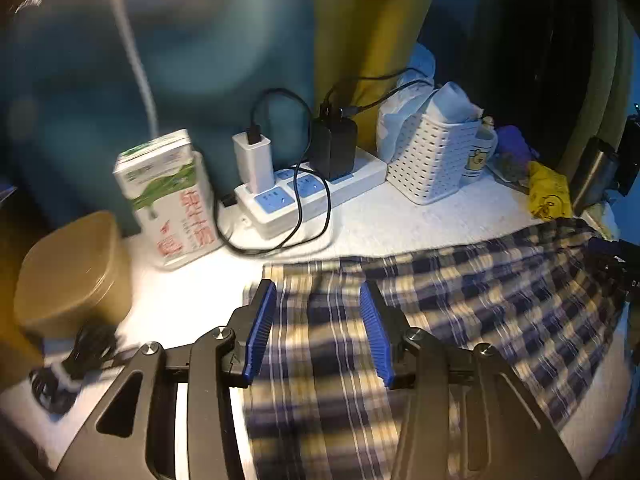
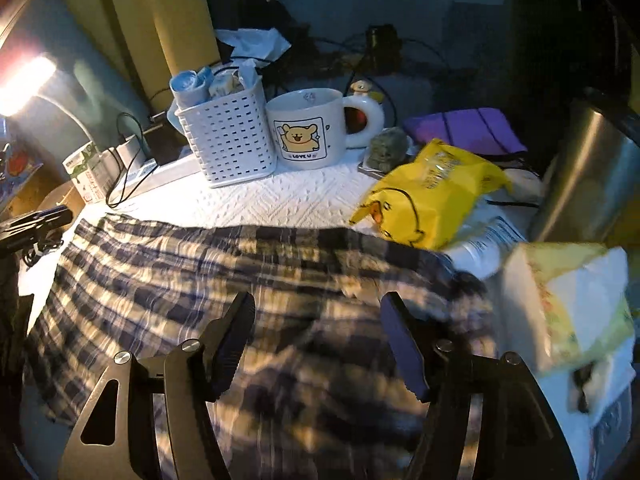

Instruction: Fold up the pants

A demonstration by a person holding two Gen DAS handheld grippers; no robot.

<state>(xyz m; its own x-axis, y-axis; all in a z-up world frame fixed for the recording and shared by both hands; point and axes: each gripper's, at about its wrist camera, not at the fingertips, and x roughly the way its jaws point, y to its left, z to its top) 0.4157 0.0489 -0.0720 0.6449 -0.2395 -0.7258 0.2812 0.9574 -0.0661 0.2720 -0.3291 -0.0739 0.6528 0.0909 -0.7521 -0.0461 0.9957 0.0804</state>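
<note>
The plaid pants (image 1: pixel 440 300) lay spread across the white table (image 1: pixel 400 216), one end beneath the left gripper (image 1: pixel 318 336) and the other beneath the right gripper (image 2: pixel 320 344). Both grippers stood with jaws apart above the cloth, holding nothing. The fabric looked thin, light and limp, with soft wrinkles; it would probably sag and slide if pinched at one layer, so an edge or corner at each end seemed the better hold. The near part of the pants was cut off by the gripper frames, and motion blur smeared the weave. The end near the yellow bag (image 2: pixel 428 196) lay in shadow, so waistband and hem could not be told apart.
</note>
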